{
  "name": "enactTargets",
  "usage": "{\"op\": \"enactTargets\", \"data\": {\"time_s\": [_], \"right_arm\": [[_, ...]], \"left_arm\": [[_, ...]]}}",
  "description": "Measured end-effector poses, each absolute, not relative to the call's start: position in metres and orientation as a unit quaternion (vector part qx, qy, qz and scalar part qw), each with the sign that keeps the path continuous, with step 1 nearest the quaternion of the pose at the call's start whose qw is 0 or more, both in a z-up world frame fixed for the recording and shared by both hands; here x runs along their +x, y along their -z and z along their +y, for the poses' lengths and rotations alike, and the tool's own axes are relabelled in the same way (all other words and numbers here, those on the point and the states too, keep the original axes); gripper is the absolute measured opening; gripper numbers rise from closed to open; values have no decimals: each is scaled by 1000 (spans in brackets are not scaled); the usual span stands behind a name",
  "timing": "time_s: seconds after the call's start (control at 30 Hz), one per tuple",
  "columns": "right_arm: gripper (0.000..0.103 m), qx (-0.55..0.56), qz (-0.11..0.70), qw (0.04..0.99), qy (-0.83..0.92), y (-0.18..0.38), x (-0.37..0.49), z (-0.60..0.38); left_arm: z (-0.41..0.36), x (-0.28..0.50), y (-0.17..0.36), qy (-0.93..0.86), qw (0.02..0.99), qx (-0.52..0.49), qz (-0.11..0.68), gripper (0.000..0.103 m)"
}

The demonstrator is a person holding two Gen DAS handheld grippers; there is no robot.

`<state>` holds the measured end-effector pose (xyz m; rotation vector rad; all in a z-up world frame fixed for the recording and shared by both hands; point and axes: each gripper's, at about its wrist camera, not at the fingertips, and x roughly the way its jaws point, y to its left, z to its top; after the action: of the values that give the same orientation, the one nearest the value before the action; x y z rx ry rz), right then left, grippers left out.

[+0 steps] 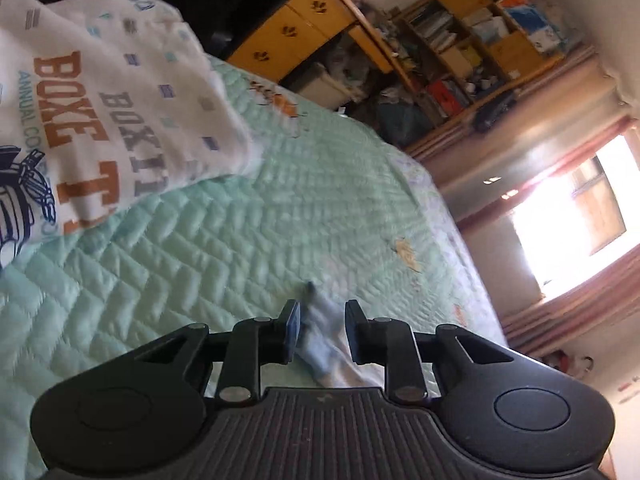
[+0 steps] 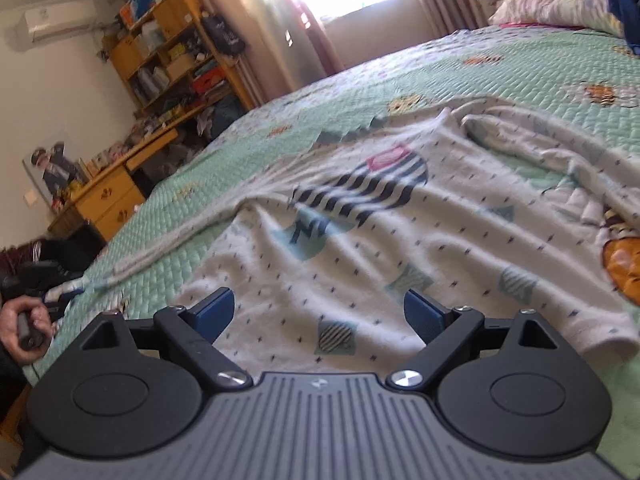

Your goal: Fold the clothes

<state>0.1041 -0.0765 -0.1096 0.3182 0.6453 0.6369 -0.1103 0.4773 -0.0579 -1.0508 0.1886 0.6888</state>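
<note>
Blown-out window (image 1: 572, 216) glare, fisheye warp, blur

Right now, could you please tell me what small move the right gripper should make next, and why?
Probably lower the right gripper and close it on the white printed shirt just ahead. Its jaws stand wide open with nothing gripped, and the shirt lies spread, not yet folded, on the green quilted bedspread.
</note>
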Motion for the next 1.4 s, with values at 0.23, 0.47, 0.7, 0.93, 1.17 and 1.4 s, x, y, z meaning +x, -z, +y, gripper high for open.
{"op": "enactTargets", "data": {"time_s": [0.23,0.47,0.7,0.93,1.17,1.4], "right_arm": [[92,274,294,892,-209,98,125,-157],[92,388,323,861,-60,118,127,-262],[92,412,341,843,-61,141,138,-282],[49,431,326,836,-99,143,177,-297],[11,216,344,912,-59,78,243,-320],[47,195,339,920,-29,61,266,-394]], "left_arm": [[372,-48,53,-187,879,-388,208,36],[236,12,54,-49,924,-240,295,82],[167,59,38,10,937,-161,310,97],[145,91,69,23,927,-137,348,97],[132,97,81,22,925,-119,361,97],[128,101,87,21,925,-105,365,99]]}}
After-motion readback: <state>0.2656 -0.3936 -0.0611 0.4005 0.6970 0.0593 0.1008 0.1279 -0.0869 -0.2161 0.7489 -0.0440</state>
